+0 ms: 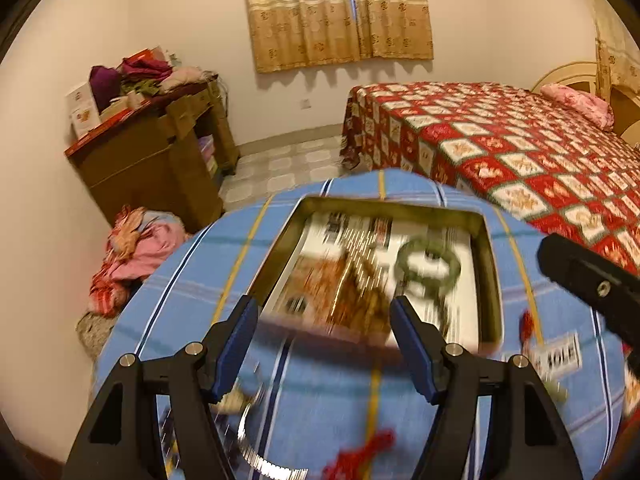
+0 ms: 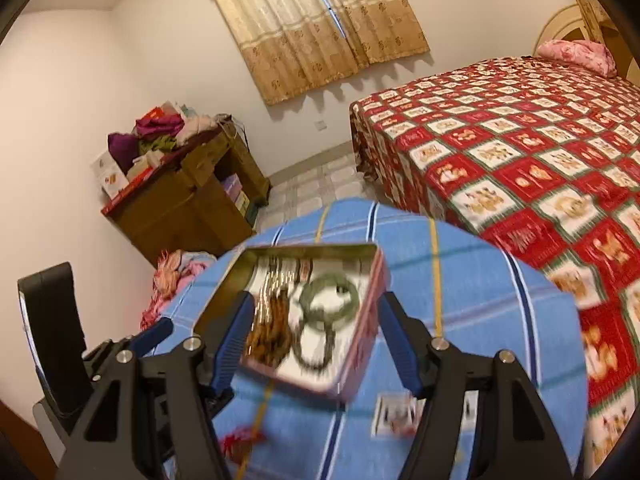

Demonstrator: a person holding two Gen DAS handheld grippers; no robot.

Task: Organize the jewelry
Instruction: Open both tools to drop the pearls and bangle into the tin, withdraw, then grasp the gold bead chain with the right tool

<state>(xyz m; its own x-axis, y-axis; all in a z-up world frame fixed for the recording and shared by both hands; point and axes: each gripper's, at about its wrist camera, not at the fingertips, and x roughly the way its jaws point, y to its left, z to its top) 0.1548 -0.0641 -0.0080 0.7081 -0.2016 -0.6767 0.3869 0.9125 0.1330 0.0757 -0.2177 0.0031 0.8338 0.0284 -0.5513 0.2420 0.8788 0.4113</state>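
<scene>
My left gripper [image 1: 324,330] and right gripper [image 2: 316,336] – jaws wide, nothing held. Tin box [image 2: 366,320] on blue checked cloth [image 2: 480,300], holding green bangles [image 2: 330,300] and gold chains [image 2: 276,304]. Judged: bangles rigid, slick, brittle – pinch across rim; chains limp, tangle-prone – lift at bunch.

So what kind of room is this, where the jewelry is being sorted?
Most likely a home bedroom. A bed with a red patchwork cover and a pink pillow fills the right side, patterned curtains hang on the far wall, and a wooden cabinet piled with clothes stands on the left.
</scene>
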